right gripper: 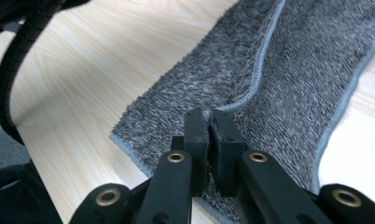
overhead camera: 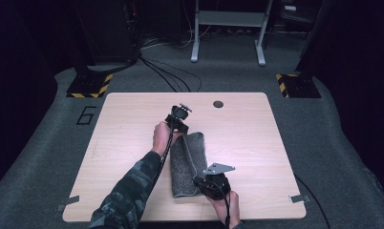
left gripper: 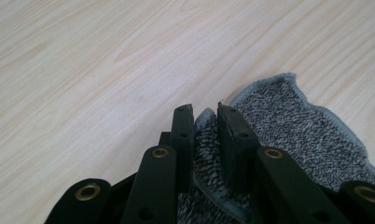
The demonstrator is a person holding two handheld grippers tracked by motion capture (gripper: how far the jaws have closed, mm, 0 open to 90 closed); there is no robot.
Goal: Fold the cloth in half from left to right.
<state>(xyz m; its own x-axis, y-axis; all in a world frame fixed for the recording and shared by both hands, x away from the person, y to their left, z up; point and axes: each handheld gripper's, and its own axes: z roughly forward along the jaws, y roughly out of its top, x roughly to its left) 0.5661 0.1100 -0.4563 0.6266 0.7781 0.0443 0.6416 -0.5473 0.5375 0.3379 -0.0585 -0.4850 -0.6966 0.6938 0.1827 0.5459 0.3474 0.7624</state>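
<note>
A grey fleecy towel [overhead camera: 189, 160] lies folded lengthwise in the middle of the wooden table [overhead camera: 128, 129]. My left gripper [overhead camera: 182, 132] is at the towel's far end. In the left gripper view its jaws [left gripper: 205, 112] are shut on a raised fold of the towel's hemmed edge [left gripper: 293, 126]. My right gripper [overhead camera: 198, 181] is at the towel's near end, under its grey three-cornered plate. In the right gripper view its jaws [right gripper: 209, 116] are pressed together on the upper layer's hem of the towel [right gripper: 297, 70], low over the tabletop.
A dark round hole [overhead camera: 218, 104] sits near the table's far edge. Tape strips mark the front corners [overhead camera: 67, 203] [overhead camera: 299, 198]. Bare wood lies left and right of the towel. Cables, yellow-black stand bases [overhead camera: 90, 86] and a white frame [overhead camera: 228, 28] stand on the floor behind.
</note>
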